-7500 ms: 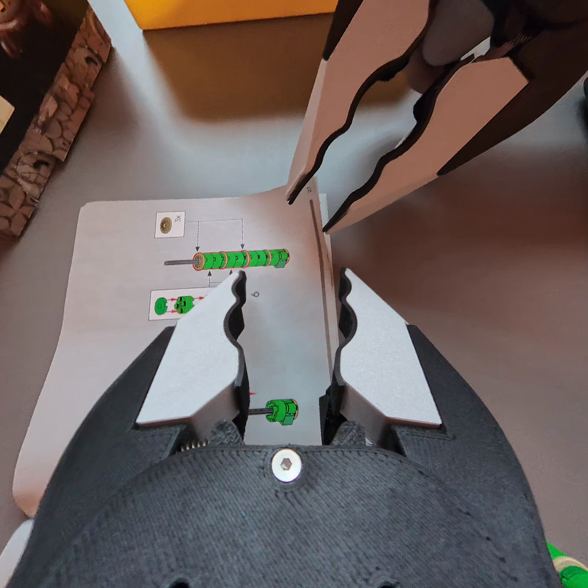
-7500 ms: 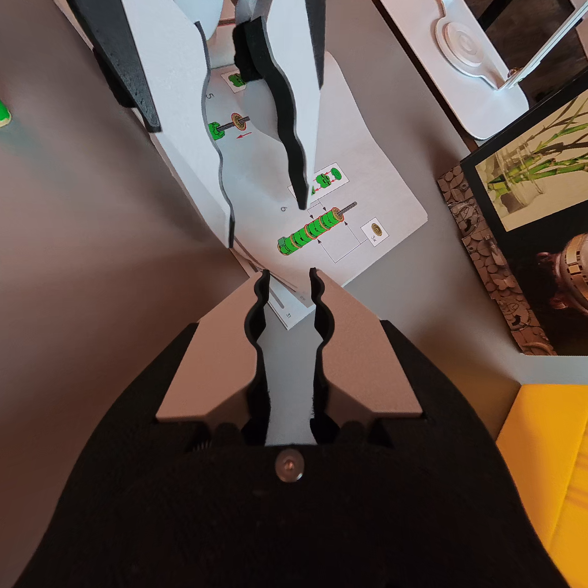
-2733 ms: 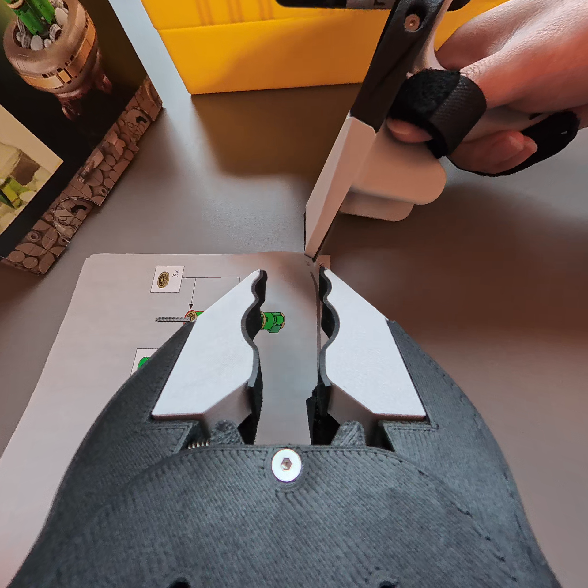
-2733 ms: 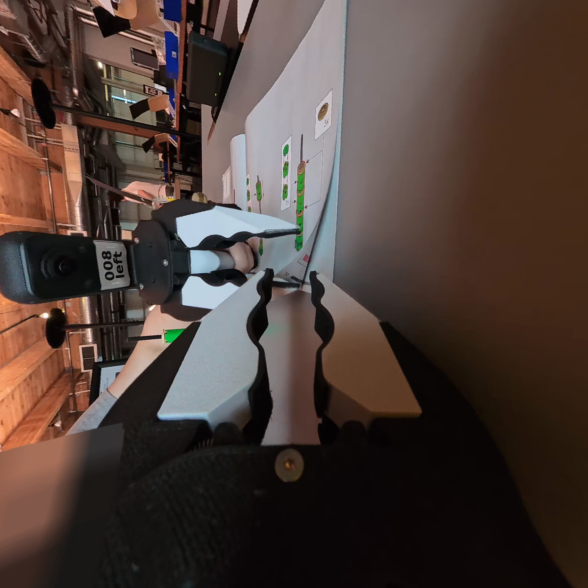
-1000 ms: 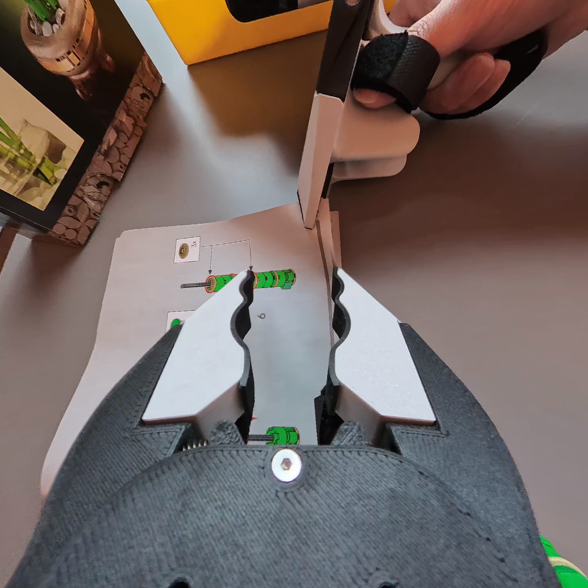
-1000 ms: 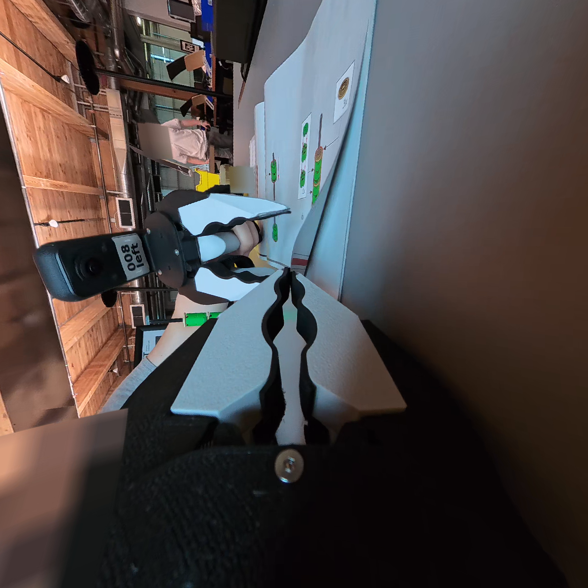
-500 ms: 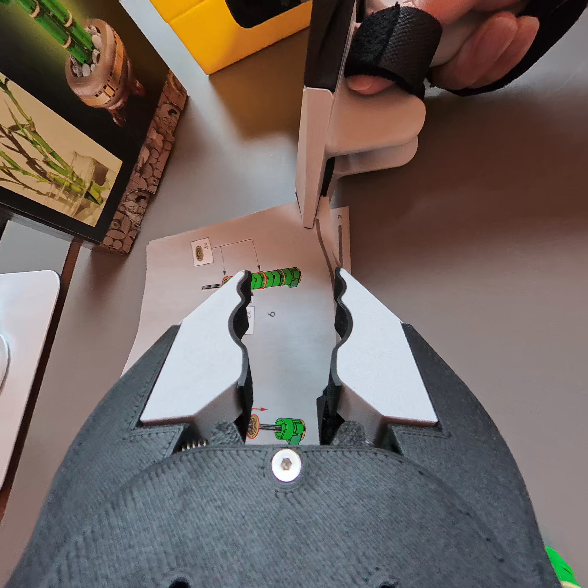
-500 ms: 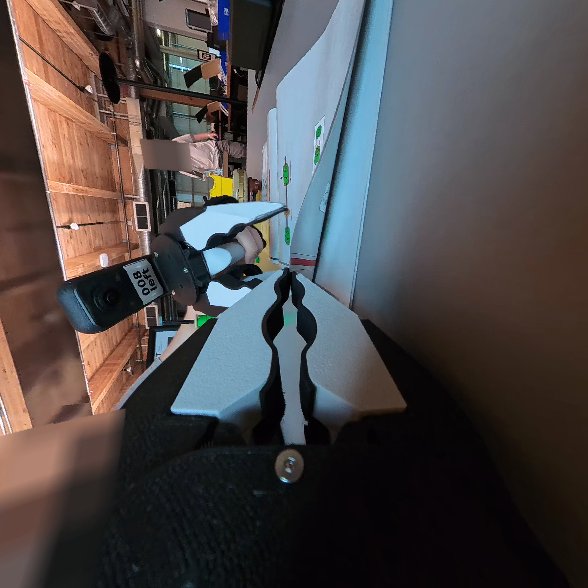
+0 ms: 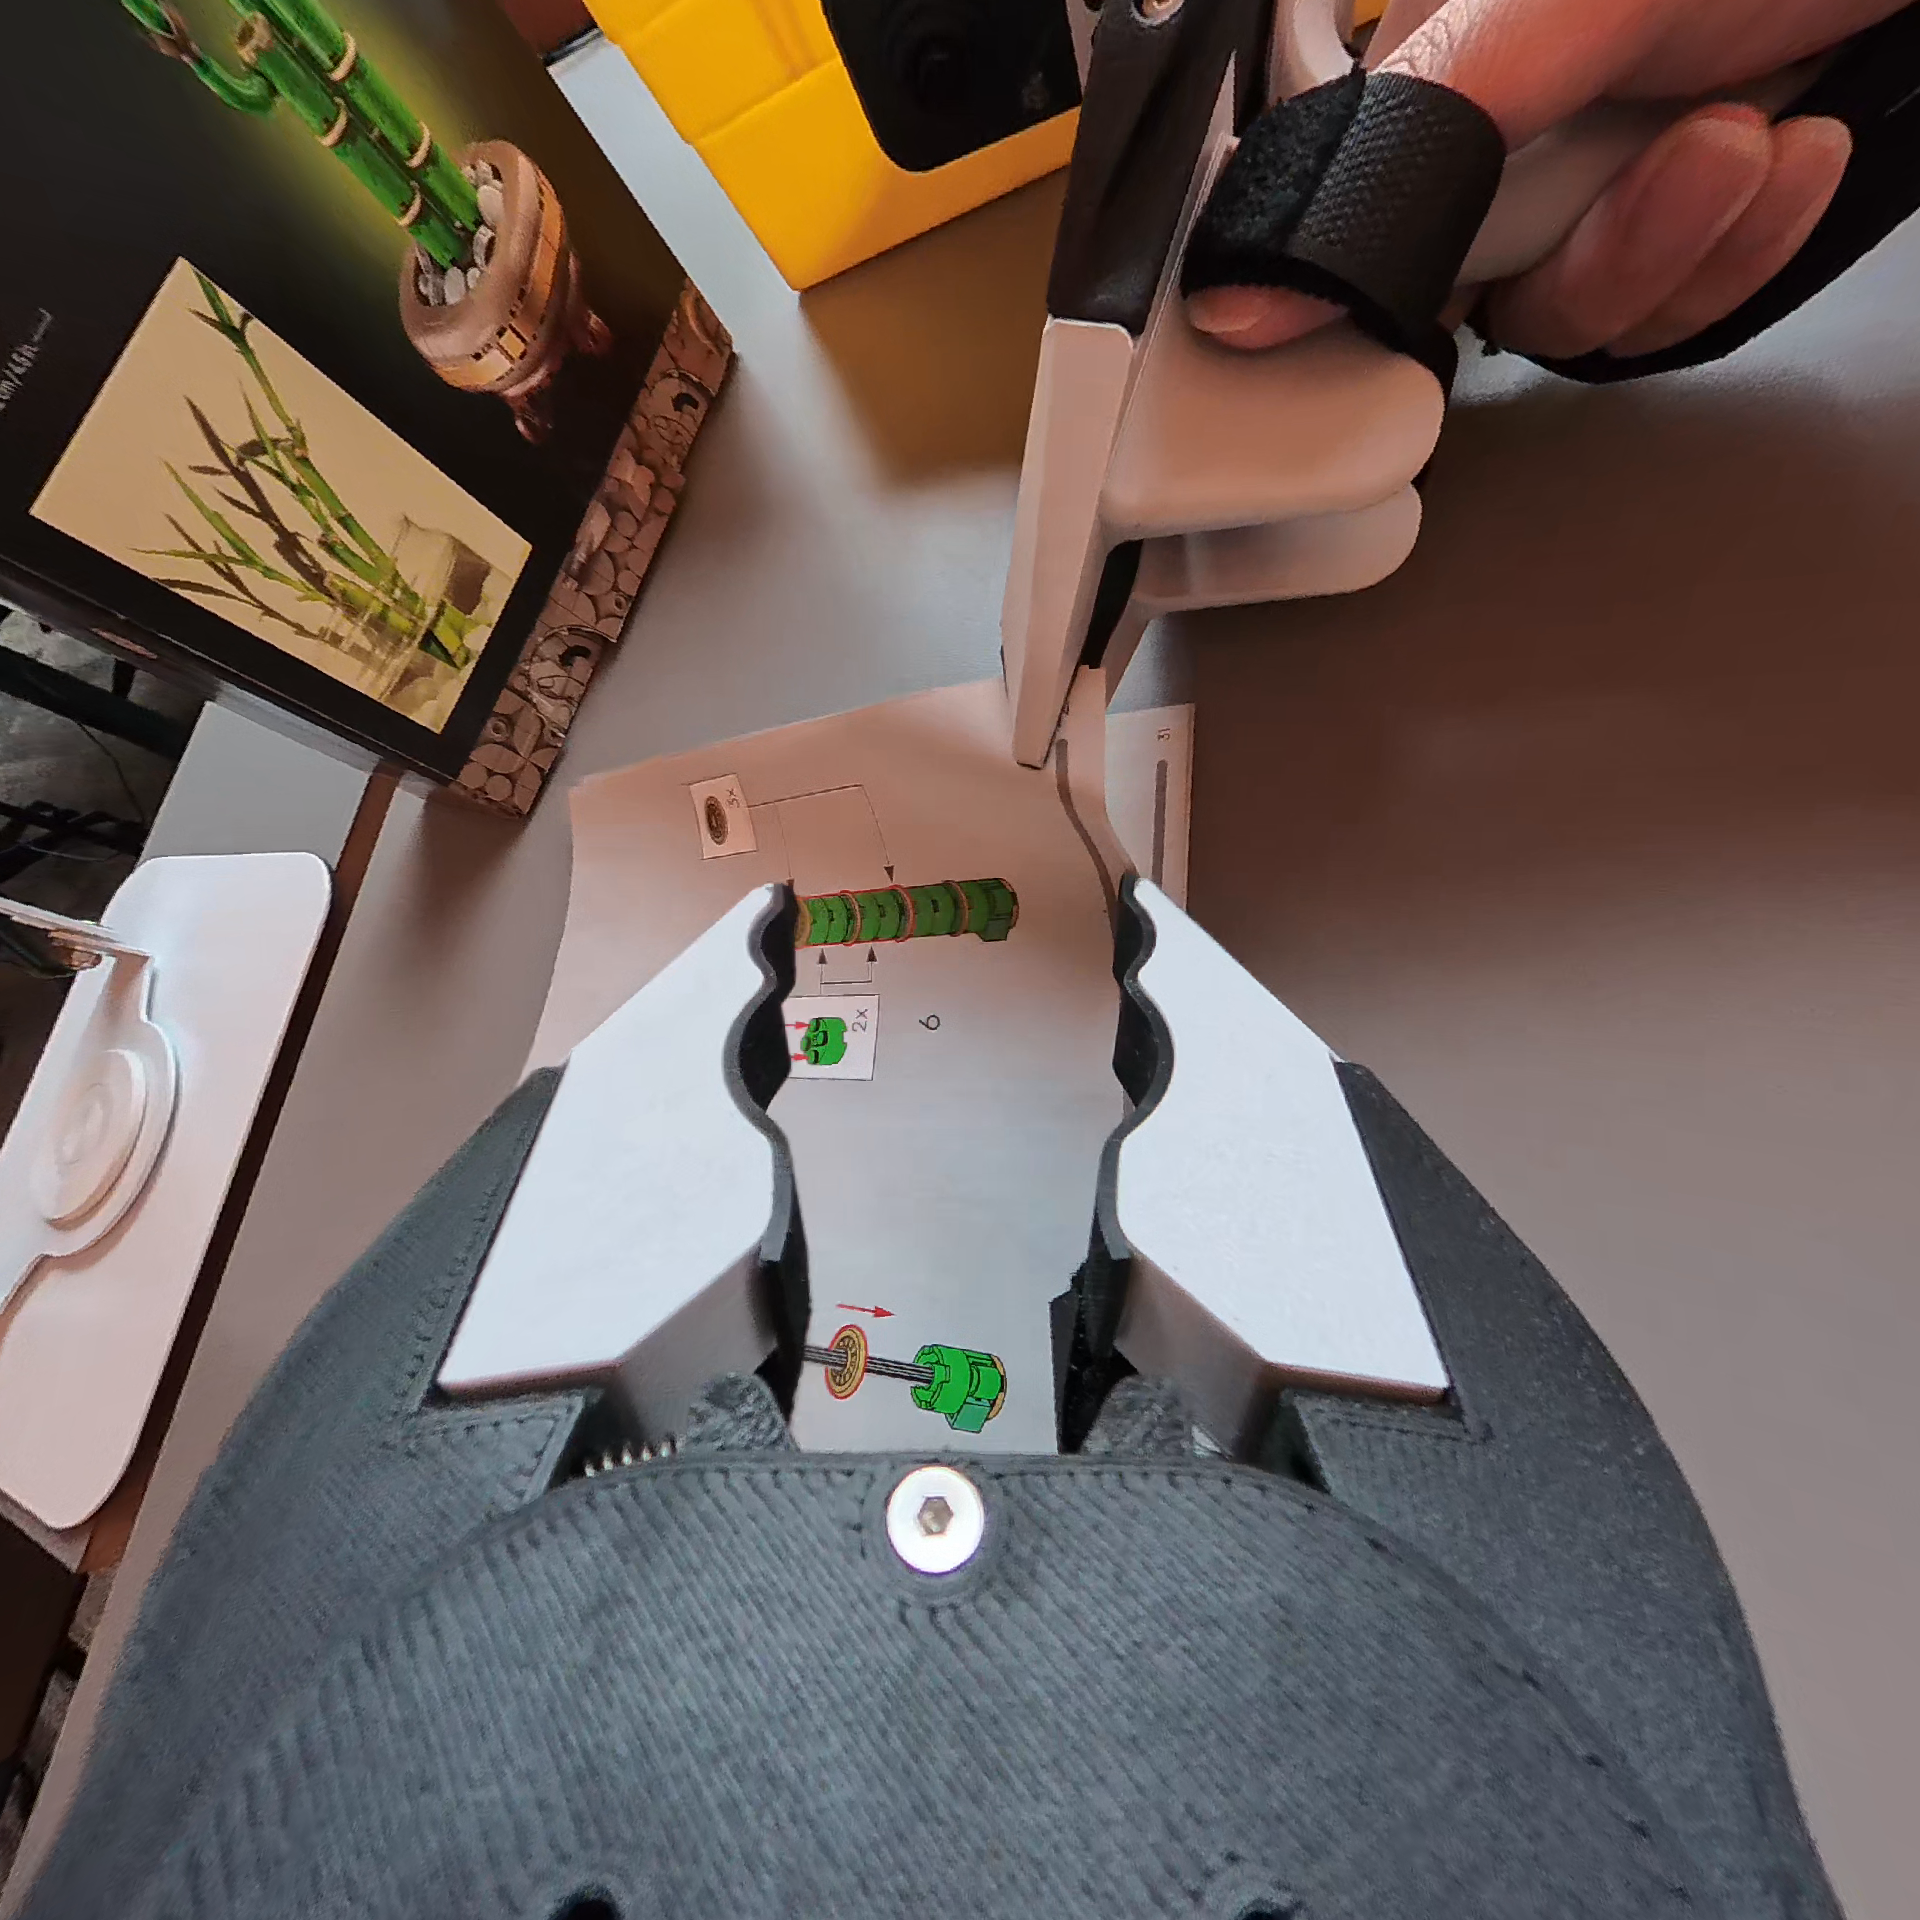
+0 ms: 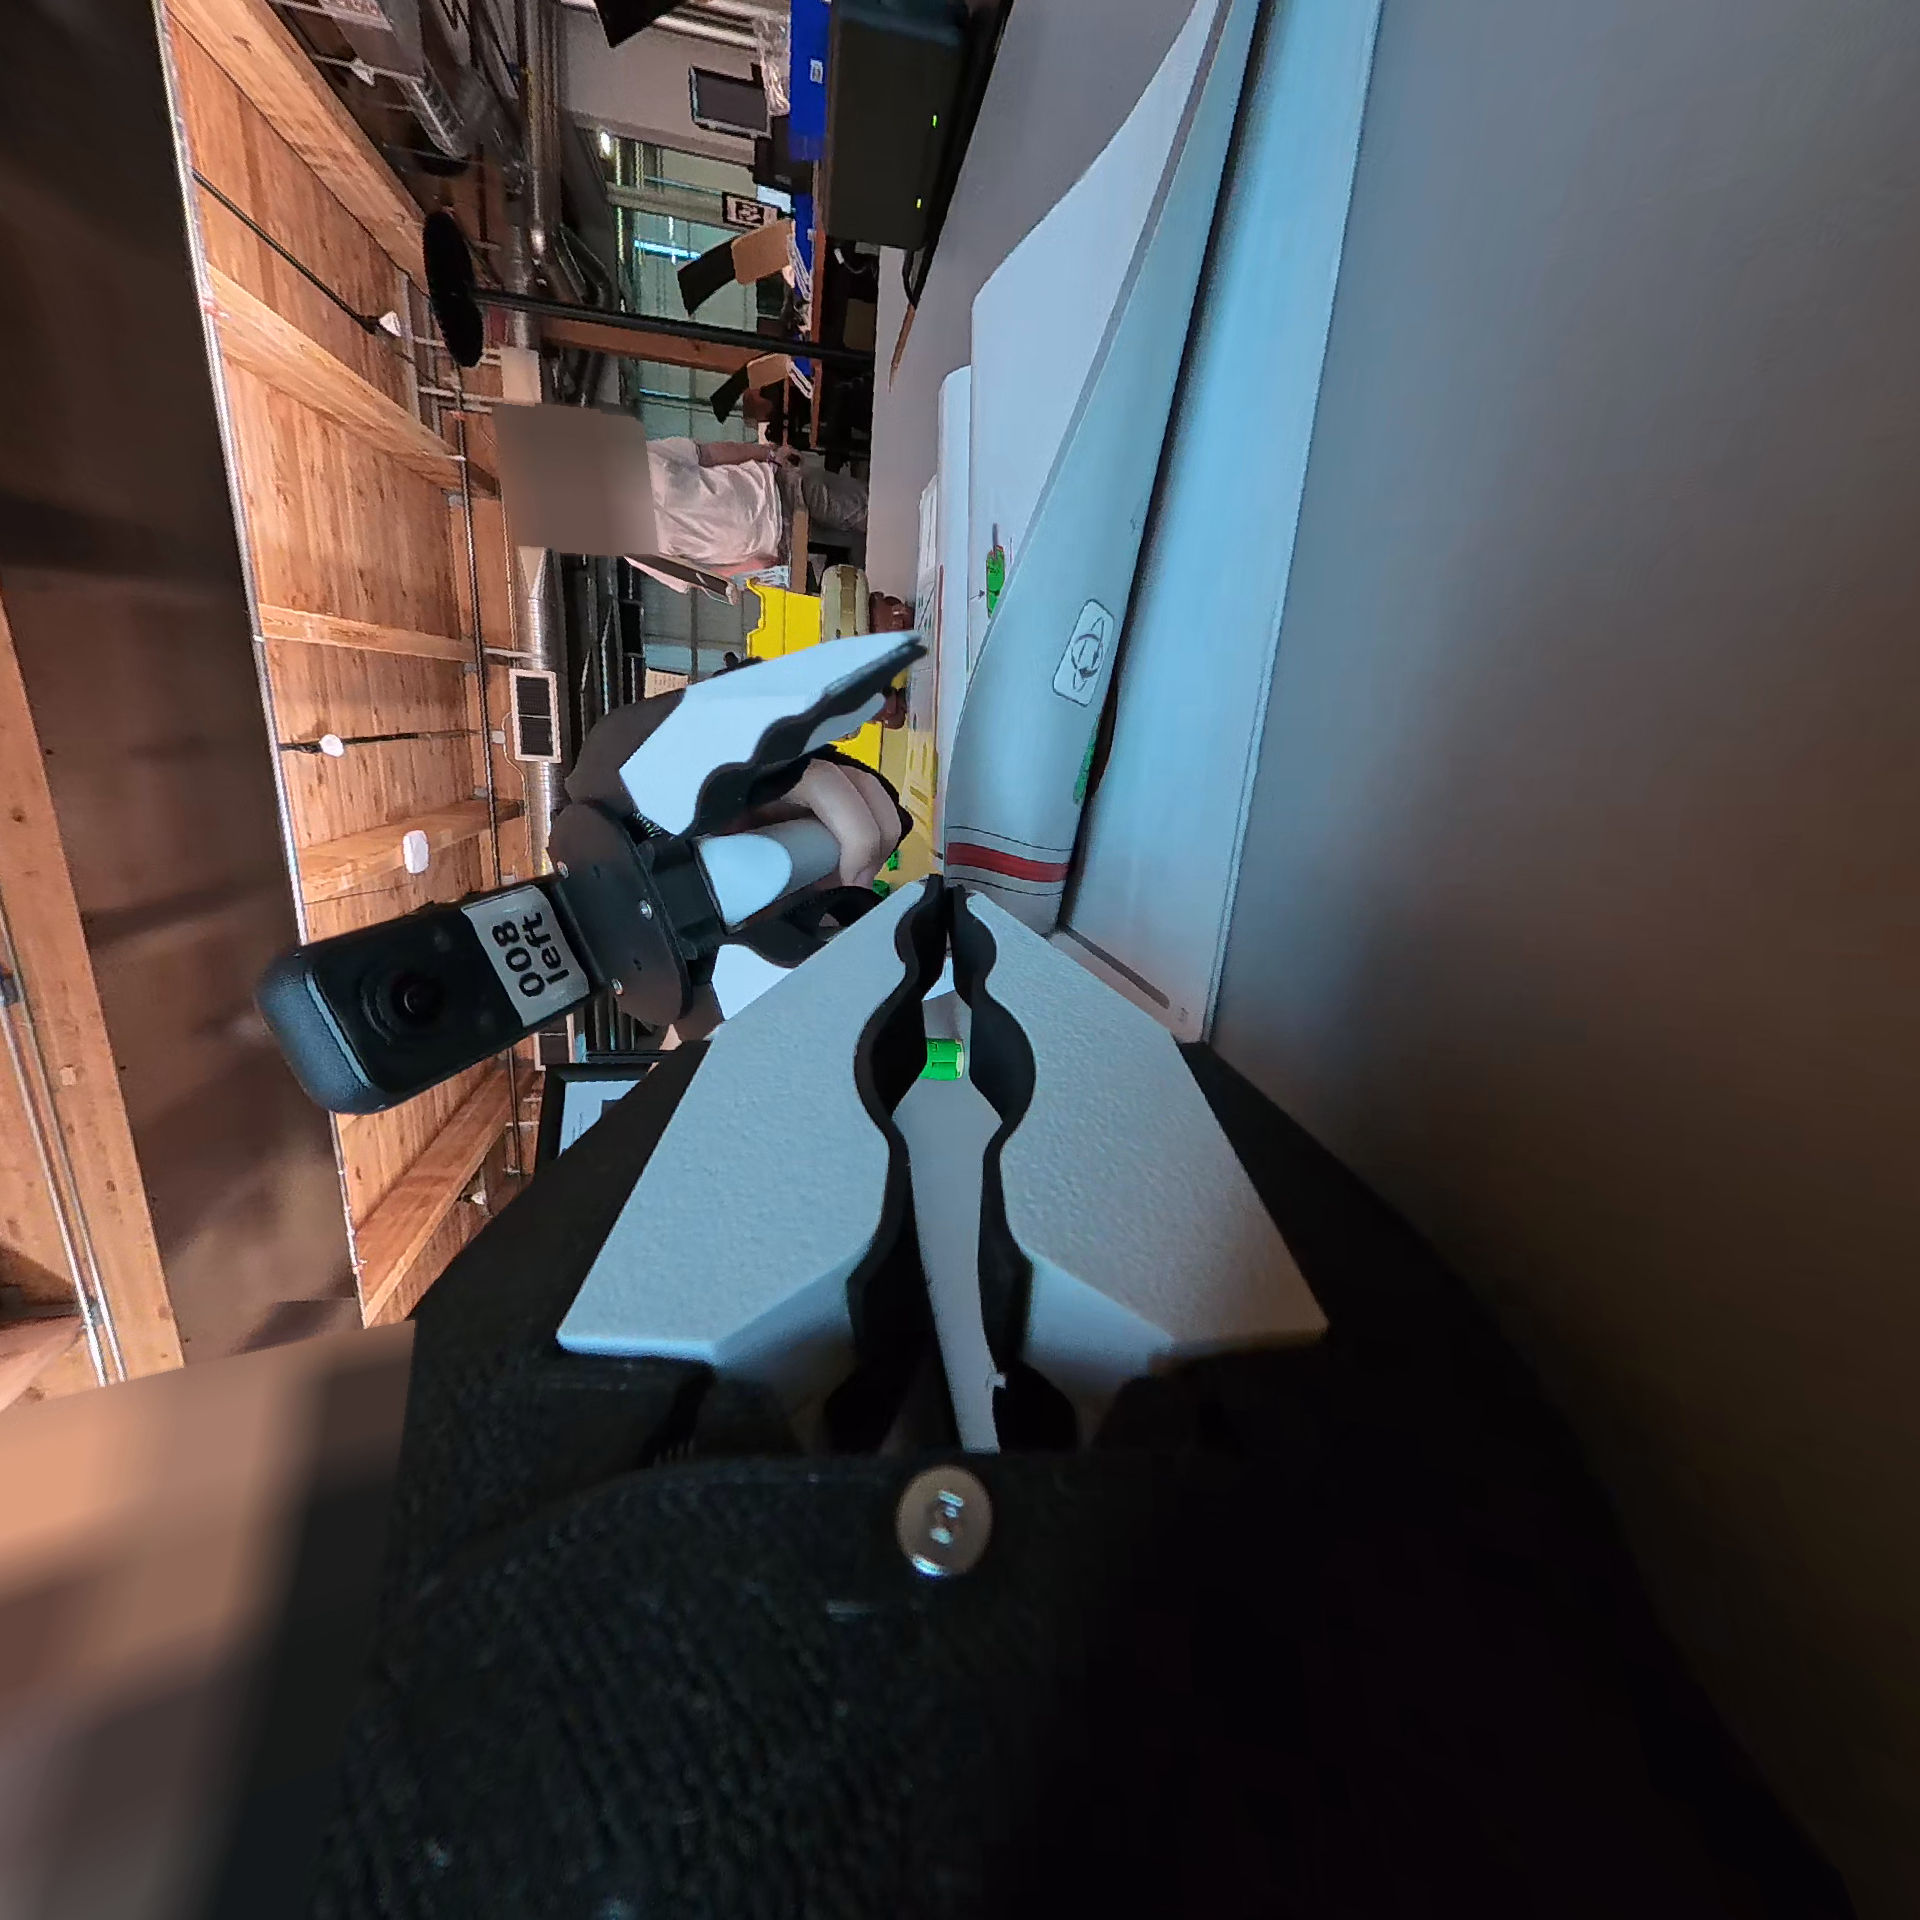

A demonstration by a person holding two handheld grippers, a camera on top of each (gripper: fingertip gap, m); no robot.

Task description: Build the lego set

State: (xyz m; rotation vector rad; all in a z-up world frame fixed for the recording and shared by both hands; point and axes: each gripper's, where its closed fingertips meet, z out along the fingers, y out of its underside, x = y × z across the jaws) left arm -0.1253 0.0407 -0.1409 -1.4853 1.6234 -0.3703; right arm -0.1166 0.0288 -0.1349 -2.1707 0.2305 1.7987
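Observation:
The instruction booklet (image 9: 935, 1122) lies open on the grey table, showing drawings of a green stalk on a rod. My left gripper (image 9: 954, 894) is open and empty, hovering over the page. My right gripper (image 9: 1044, 743) comes in from the top, turned on its side, and is shut on the edge of the right-hand page. In the right wrist view its tips (image 10: 940, 896) pinch that lifted page (image 10: 1101, 540). A finger (image 10: 769, 707) of the left gripper shows beyond. A small green piece (image 10: 943, 1060) shows between the right fingers.
The set's box (image 9: 312, 343) with a bamboo picture lies at the far left. A yellow box (image 9: 831, 135) stands at the back. A white pad (image 9: 125, 1091) lies past the table's left edge. A person stands far off in the room (image 10: 717, 509). Left and right tips are no more than a few centimetres apart.
My right gripper went from open to shut on the page edge and has raised the page. My left gripper has drawn back and up, so more of the box and the white pad shows.

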